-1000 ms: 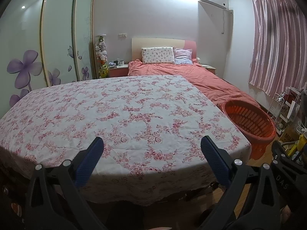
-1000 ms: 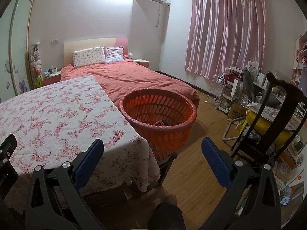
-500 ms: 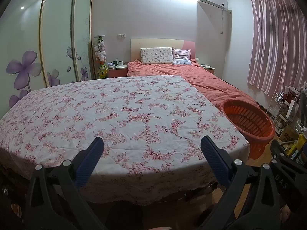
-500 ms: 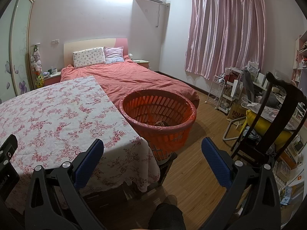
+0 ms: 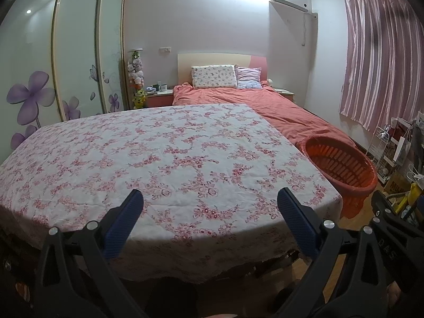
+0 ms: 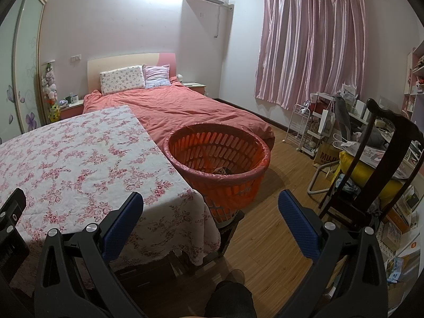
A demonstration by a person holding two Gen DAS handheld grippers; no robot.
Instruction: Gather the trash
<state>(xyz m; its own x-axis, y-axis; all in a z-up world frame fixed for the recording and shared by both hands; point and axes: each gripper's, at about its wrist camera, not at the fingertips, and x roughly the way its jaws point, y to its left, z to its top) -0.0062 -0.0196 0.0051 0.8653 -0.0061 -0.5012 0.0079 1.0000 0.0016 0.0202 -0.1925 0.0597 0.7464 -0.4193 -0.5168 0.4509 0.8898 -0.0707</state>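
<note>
I have two tools in view, one per hand. My left tool hangs over the near edge of the tabletop with its two blue pads spread wide apart and nothing between them. My right tool is likewise spread wide and empty, pointing past the tabletop's corner toward the floor.

One orange basket stands just beside the right edge of the tabletop, between it and the foot of the bed. It is lined with a thin bag folded over its rim. Down inside it I can make out one small crumpled piece of trash on the bottom; I cannot tell what it is. From the left wrist view the same basket shows at the right, with only its slotted inner wall visible.

The tabletop carries one flowered cloth, which hangs over the edges.

On the bed I count two pillows: one flowered pillow and one striped pillow, side by side against the headboard. One pink curtain covers the window. One dark wooden chair stands at the right with one yellow cushion on it. One white wire rack stands near the curtain.
</note>
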